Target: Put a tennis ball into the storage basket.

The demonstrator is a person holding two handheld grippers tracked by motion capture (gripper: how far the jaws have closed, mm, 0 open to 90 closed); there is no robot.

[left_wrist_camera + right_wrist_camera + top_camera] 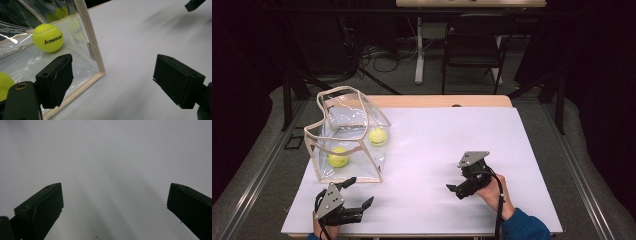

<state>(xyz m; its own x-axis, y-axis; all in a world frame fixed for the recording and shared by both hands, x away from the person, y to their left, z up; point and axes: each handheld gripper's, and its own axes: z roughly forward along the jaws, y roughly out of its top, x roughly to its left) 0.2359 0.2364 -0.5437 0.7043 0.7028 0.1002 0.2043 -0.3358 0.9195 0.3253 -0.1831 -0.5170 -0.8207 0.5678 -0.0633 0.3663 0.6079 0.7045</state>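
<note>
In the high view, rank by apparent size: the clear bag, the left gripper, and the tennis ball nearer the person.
1. clear bag
2. left gripper
3. tennis ball, clearly the smallest.

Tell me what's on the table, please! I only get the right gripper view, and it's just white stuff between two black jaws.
Observer: A clear bag with beige edges stands at the table's left side, well apart from your right hand-held gripper.
Operator: Is anything inside it?
Observer: Yes, two yellow tennis balls lie on its bottom: a near ball and a far ball.
Operator: Where's my other one?
Observer: The left hand-held gripper is open and holds nothing, close to the bag's near corner.
</note>
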